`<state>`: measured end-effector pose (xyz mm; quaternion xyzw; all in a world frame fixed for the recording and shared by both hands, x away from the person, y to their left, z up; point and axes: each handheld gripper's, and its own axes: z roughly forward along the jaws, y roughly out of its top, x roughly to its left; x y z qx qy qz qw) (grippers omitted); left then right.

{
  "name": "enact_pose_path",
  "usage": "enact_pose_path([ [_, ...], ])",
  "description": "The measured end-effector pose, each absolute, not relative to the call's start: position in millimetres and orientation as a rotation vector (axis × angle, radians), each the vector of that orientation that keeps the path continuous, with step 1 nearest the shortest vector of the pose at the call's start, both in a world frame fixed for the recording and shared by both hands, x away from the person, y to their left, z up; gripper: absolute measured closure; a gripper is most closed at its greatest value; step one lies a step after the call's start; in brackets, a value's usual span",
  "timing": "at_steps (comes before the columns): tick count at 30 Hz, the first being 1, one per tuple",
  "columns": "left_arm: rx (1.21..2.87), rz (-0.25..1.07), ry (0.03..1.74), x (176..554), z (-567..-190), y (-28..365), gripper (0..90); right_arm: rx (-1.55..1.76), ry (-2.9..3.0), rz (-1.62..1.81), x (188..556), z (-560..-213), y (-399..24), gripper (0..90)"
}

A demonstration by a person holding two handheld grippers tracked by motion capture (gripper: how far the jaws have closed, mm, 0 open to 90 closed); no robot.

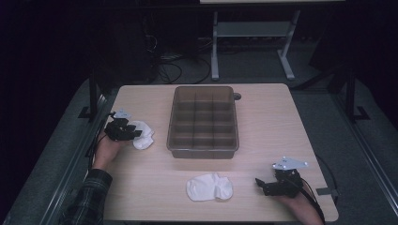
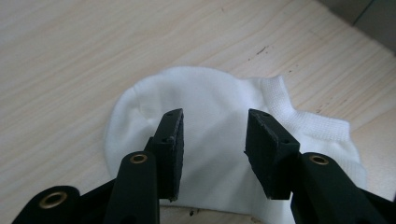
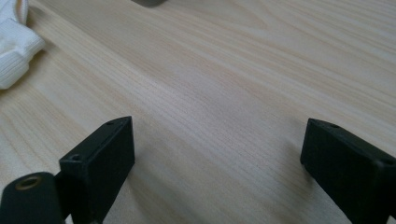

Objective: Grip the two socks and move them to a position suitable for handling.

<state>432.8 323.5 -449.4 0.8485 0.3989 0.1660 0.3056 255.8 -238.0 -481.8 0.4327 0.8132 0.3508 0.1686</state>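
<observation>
Two white socks lay on the table (image 1: 263, 117), and my left tool (image 2: 214, 140), jaws spread and not yet pinching, straddled the left sock (image 2: 210, 98), needing a squeeze next, while my right tool (image 3: 215, 163) rested wide open.

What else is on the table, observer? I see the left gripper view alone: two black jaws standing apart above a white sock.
Observer: A brown divided tray stands mid-table, to the right of that sock in the high view.
Operator: Any more socks?
Observer: Yes, a second white sock lies near the front edge, in front of the tray.
Operator: And the right gripper?
Observer: It is open above bare table, to the right of the second white sock, with nothing between its jaws.
</observation>
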Motion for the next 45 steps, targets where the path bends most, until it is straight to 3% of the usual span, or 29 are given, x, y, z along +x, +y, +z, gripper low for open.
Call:
enact_pose_path([
  [9,2.265,0.404,1.069,435,-457,321,61.1,1.23,2.312,0.997,256,-482,-238,9.5],
  [15,2.286,0.4,1.052,434,-456,319,82.7,1.231,2.312,0.997,256,-482,-238,9.6],
  [17,2.287,0.403,1.065,433,-455,317,86.3,1.229,2.312,0.997,256,-482,-238,9.5],
  [45,2.103,0.423,1.139,398,-414,323,87.6,1.229,2.312,0.997,256,-482,-238,9.6],
])
